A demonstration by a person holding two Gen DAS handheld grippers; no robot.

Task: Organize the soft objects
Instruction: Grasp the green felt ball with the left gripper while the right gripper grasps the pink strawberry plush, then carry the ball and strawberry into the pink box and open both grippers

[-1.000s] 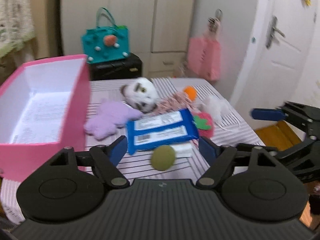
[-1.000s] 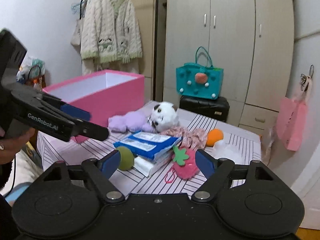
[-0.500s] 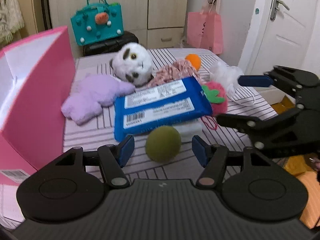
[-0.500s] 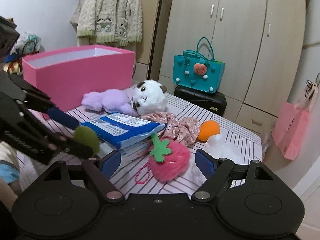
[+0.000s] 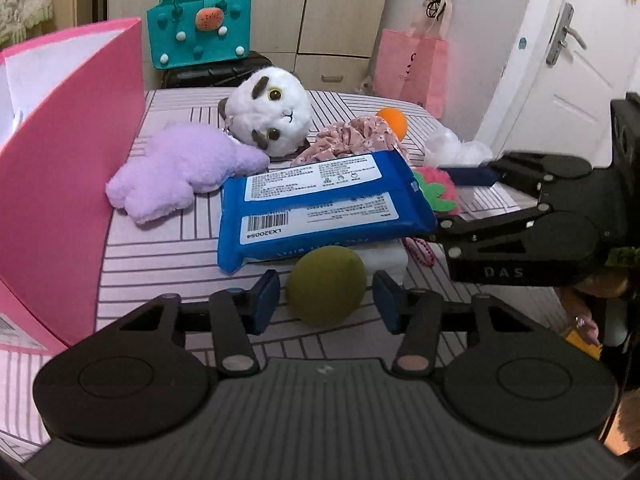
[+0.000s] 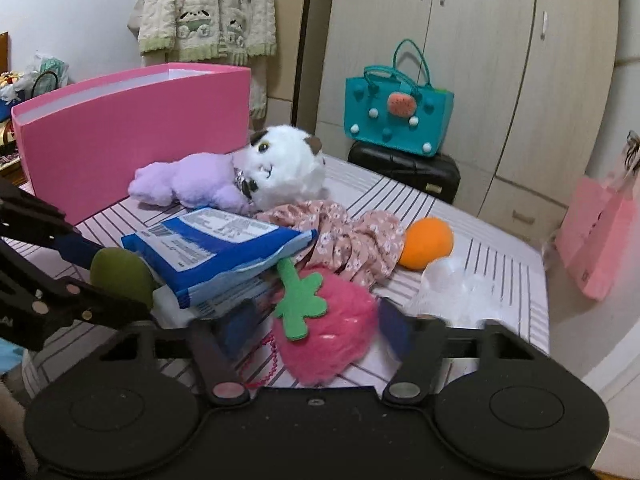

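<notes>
An olive green ball (image 5: 326,285) lies on the striped table between the open fingers of my left gripper (image 5: 326,300); small gaps show on both sides. It also shows in the right wrist view (image 6: 120,272). My right gripper (image 6: 316,328) is open around a pink plush strawberry (image 6: 328,332), not closed on it. A blue wipes pack (image 5: 320,208), a purple plush (image 5: 180,168), a white cat plush (image 5: 276,116), a floral cloth (image 5: 352,138) and an orange ball (image 5: 394,118) lie behind. The pink box (image 5: 72,152) stands open at the left.
A white fluffy wad (image 5: 456,148) lies at the table's right edge. A teal bag (image 5: 200,32) on a black case, a pink paper bag (image 5: 412,68), wardrobes and a door stand behind the table.
Both grippers moved forward and down. The left fingers narrowed around the green ball. The right fingers came around the pink strawberry.
</notes>
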